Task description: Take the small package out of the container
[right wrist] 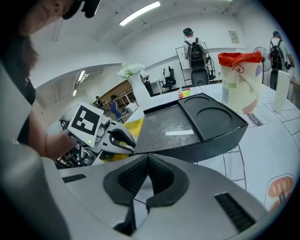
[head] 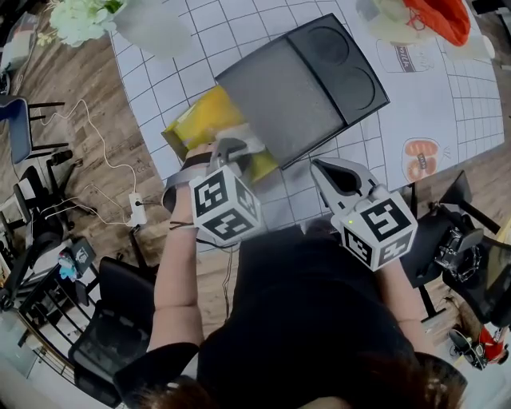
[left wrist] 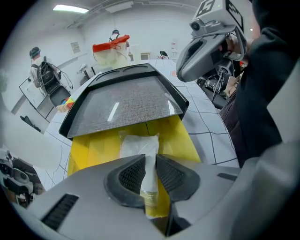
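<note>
Here, the ribbed pads (left wrist: 130,174) of the left gripper (left wrist: 151,164) are pinched on the near end of the small package (left wrist: 140,146). It is a clear pouch lying in the yellow container (left wrist: 91,150). Its far end reaches nearly to the overhanging edge of the black tray (left wrist: 126,101), which rests across the container's far part. The hold is narrow and close to one end, so the pouch is probably best drawn up and toward the person, away from the tray's edge. The pinch should stay firm, since thin film may slip. The right gripper (right wrist: 146,165), jaws together on nothing, hovers near the tray's near corner, free to steady the container should it drag. Farther off on the gridded table (head: 471,104) stand a bag with an orange top (right wrist: 238,77) and white flowers (head: 76,20), well apart from the work.
</note>
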Demonstrator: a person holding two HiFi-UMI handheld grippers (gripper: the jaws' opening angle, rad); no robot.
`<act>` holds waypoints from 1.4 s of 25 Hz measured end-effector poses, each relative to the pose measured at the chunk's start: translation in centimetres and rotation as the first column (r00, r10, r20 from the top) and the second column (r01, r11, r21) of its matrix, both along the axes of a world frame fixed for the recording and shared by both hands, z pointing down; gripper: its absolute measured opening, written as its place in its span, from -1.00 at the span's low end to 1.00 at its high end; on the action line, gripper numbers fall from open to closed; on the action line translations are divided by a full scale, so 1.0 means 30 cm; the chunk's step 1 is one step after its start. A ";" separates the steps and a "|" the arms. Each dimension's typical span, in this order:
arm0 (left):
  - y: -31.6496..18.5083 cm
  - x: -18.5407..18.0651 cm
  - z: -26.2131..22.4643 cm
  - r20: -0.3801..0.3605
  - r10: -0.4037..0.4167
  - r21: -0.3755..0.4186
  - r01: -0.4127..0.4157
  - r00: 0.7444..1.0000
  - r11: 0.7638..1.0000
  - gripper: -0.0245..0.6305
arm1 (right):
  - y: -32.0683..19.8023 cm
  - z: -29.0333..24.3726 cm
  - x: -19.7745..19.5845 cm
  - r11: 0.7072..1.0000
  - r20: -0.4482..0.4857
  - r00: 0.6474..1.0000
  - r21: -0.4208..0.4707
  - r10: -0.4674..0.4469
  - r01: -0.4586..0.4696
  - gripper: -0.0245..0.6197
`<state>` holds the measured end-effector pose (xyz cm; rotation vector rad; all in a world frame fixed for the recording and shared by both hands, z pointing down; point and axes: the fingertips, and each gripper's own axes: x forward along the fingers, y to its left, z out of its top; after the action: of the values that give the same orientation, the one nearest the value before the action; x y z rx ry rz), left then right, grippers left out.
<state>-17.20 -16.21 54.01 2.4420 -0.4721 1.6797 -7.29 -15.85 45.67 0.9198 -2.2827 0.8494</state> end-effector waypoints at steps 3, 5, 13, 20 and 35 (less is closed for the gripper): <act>0.001 0.000 -0.006 -0.003 -0.001 0.005 0.001 1.000 1.000 -0.69 | 0.007 0.000 0.002 1.000 0.001 1.000 0.001 -0.002 0.002 -0.88; -0.001 0.000 -0.015 -0.005 -0.005 0.016 0.005 1.000 1.000 -0.71 | 0.012 -0.002 0.004 1.000 0.003 1.000 0.004 -0.005 0.005 -0.88; -0.010 -0.023 -0.060 0.011 -0.063 0.083 0.062 0.998 0.995 -0.79 | 0.029 -0.028 0.009 0.999 0.024 0.999 0.034 -0.038 0.037 -0.88; 0.003 -0.042 -0.130 0.030 -0.162 0.172 0.154 0.986 0.973 -0.81 | 0.056 -0.067 0.033 0.995 0.051 0.996 0.073 -0.075 0.071 -0.88; 0.105 0.037 -0.351 -0.055 -0.310 0.257 0.313 0.949 0.914 -0.81 | 0.091 -0.161 0.143 0.980 0.089 0.990 0.175 -0.113 0.096 -0.88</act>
<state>-16.10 -13.06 43.49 2.3802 -1.0835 1.5487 -3.01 -13.10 40.83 0.8375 -2.4961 0.6758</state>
